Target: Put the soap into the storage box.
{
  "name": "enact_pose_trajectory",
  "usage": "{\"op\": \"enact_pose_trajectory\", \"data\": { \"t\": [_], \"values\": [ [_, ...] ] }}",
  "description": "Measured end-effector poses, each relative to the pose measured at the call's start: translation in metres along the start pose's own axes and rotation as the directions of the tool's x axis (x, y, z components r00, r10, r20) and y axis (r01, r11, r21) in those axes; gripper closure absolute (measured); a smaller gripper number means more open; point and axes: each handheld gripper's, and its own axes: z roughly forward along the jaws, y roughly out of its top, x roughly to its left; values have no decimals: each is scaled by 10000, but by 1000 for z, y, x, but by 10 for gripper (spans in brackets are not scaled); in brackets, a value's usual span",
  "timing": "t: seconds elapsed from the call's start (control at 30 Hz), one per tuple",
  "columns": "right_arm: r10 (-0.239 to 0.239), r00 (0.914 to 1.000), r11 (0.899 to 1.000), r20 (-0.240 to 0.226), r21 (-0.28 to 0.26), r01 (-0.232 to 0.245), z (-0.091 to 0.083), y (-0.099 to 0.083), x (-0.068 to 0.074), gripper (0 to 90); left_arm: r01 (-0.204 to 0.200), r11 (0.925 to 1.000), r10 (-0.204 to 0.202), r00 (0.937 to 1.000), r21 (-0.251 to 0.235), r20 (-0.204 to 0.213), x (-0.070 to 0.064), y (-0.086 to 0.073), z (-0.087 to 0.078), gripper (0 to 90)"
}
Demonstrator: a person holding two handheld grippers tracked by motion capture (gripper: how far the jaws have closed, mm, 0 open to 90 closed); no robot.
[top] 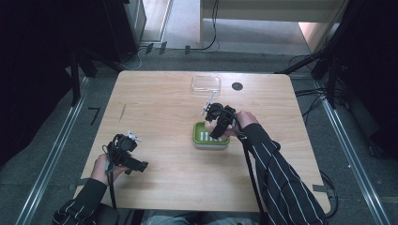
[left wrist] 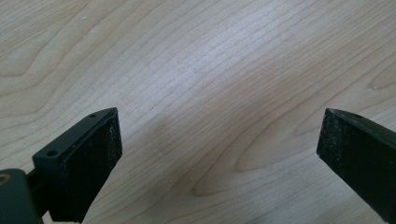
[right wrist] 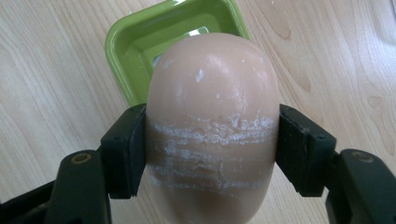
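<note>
Right tongs pinch a soap bar across its middle, jaws pressed on both sides w/ scrape marks between them. Just beyond & below the tips sits the green soap dish. Risk: the slick, rounded bar could squirt out or land on the dish rim & tip it. Left tongs hang spread over the bare table, well apart.
</note>
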Motion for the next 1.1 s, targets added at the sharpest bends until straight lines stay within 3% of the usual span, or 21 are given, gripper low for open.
{"op": "enact_pose_trajectory", "data": {
  "t": [1.1],
  "values": [
    [-100,9998,9996,-187,252,105,35,11,-3,334,42,10000,-42,10000,17,-40,0,-2,0,5]
  ]
}}
